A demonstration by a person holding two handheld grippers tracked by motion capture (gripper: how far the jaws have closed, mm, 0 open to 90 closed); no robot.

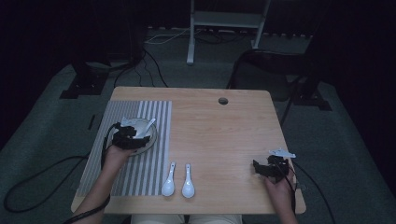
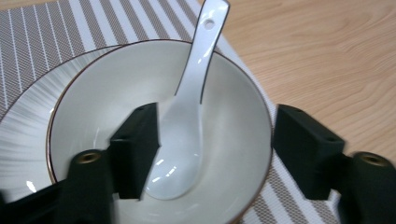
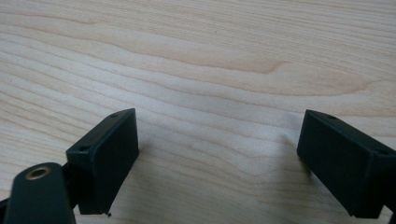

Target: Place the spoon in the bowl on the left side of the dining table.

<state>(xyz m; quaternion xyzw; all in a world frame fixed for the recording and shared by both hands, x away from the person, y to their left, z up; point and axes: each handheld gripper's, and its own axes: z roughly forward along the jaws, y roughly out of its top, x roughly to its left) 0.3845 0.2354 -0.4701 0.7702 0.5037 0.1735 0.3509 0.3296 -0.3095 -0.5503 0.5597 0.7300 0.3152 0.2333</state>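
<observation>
1. We see a dim, lab-like recording room, not a home.
2. A lone pale wooden counter stands on grey carpet, with darkness all around it.
3. Black cables trail across the carpet, past dark equipment stands and the foot of a white metal frame behind the counter.
4. On the counter we find a staged place setting: a striped placemat, a bowl on a plate, and white ceramic spoons.
</observation>
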